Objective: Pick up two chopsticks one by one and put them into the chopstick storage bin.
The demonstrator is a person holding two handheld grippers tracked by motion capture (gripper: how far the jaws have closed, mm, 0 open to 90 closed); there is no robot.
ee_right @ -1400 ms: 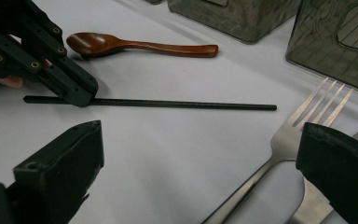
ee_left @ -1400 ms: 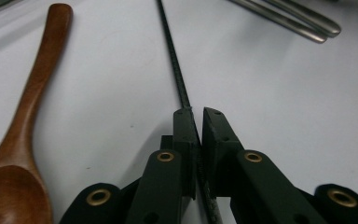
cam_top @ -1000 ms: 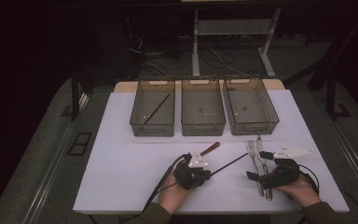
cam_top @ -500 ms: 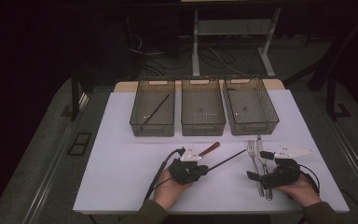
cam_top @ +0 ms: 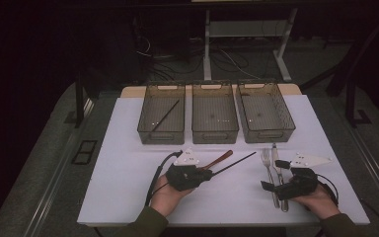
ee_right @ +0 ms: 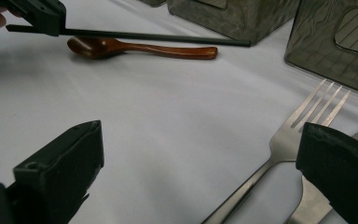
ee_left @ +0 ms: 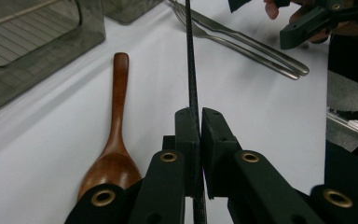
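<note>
My left gripper (ee_left: 199, 116) is shut on a thin black chopstick (ee_left: 189, 70), which runs straight out between the jaws. From above, that gripper (cam_top: 208, 174) holds the chopstick (cam_top: 237, 161) slanting up to the right, just over a brown wooden spoon (cam_top: 220, 158) that lies on the white table. My right gripper (ee_right: 200, 154) stands open with bare table between its jaws and a steel fork (ee_right: 303, 116) beside the right jaw. In the high view the right gripper (cam_top: 275, 175) sits at the fork (cam_top: 268, 163) and a steel knife (cam_top: 276, 157).
Three smoky plastic bins stand in a row at the back: the left bin (cam_top: 160, 134) holds another black chopstick (cam_top: 167, 116), while the middle bin (cam_top: 215, 134) and right bin (cam_top: 271, 134) look bare. The table's front edge lies just under both hands.
My left gripper has risen and shifted a little left with the chopstick, lifting it off the table beside the spoon. The right gripper has stayed put.
</note>
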